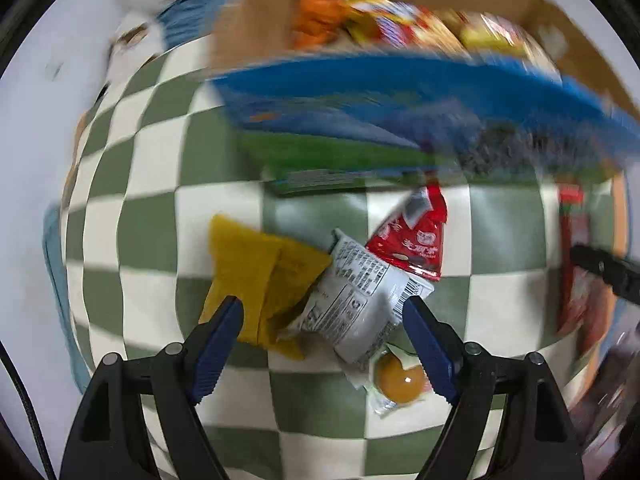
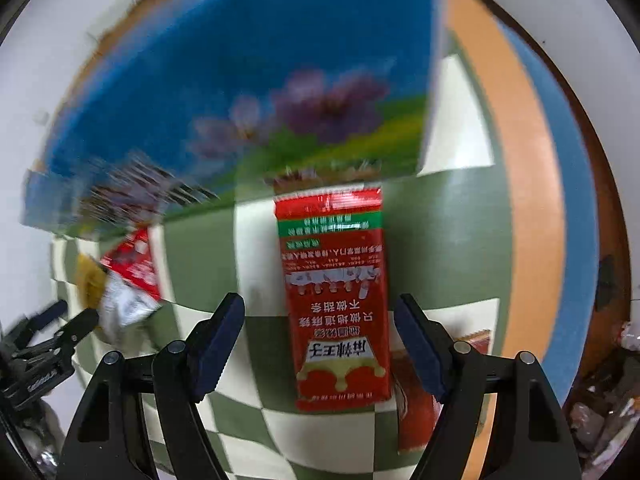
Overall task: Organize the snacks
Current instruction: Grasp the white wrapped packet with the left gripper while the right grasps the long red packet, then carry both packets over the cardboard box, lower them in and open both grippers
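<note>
Picking looks underway: right gripper (image 2: pixel 318 320) straddles the red snack packet (image 2: pixel 336 300) on the checkered tabletop (image 2: pixel 448 232), fingers apart, untouching. Left gripper (image 1: pixel 322 320), open and empty, hovers over a white sachet (image 1: pixel 360 296) and yellow packet (image 1: pixel 256 276). Next: close, lift. Blue carton (image 2: pixel 248 92) crowds close behind.

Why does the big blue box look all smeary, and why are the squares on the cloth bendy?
Left wrist view: the blue box is motion-blurred, while the white packet stays fairly sharp. Right wrist view: the box is smeared too, but the red packet reads clearly. Both views: the fisheye lens curves the checkered cloth.
</note>
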